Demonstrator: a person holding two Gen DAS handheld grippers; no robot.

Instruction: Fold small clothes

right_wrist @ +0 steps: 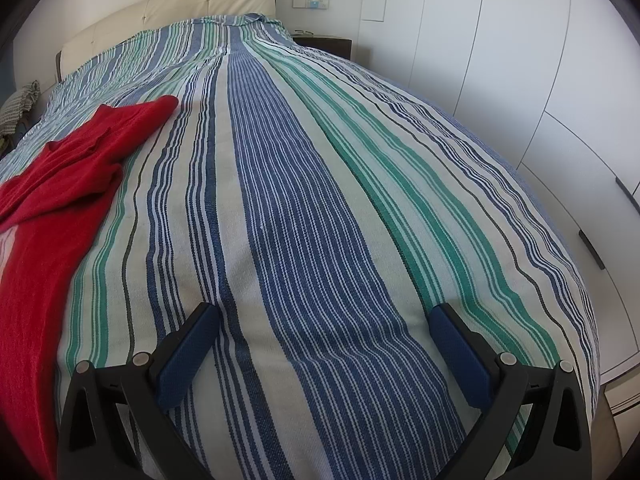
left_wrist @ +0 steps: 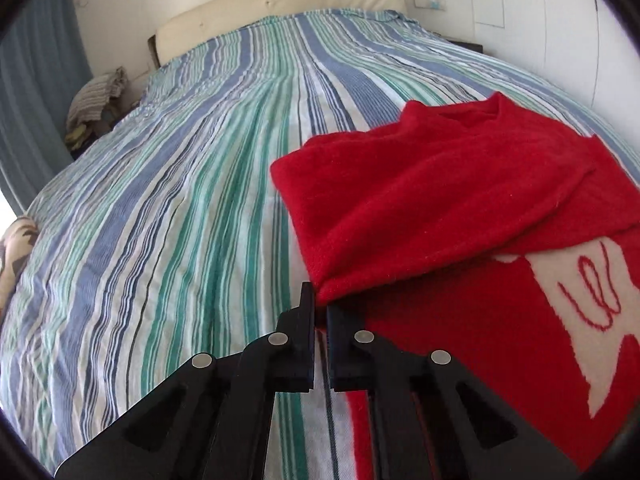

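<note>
In the left wrist view, the left gripper (left_wrist: 319, 312) has its jaws drawn together, pinching the near corner of a folded-over flap of the red sweater (left_wrist: 440, 184). The sweater lies on the striped bed cover (left_wrist: 180, 200), toward the right side of the bed, and a white patch with red stitching (left_wrist: 592, 320) shows on its lower layer. A cream headboard (left_wrist: 280, 4) stands at the far end.

In the right wrist view, the right gripper (right_wrist: 324, 344) hangs over bare striped cover with its jaws spread wide and nothing between them. The red sweater (right_wrist: 60, 184) lies to its left. White wardrobe doors (right_wrist: 520, 60) run along the bed's right side.
</note>
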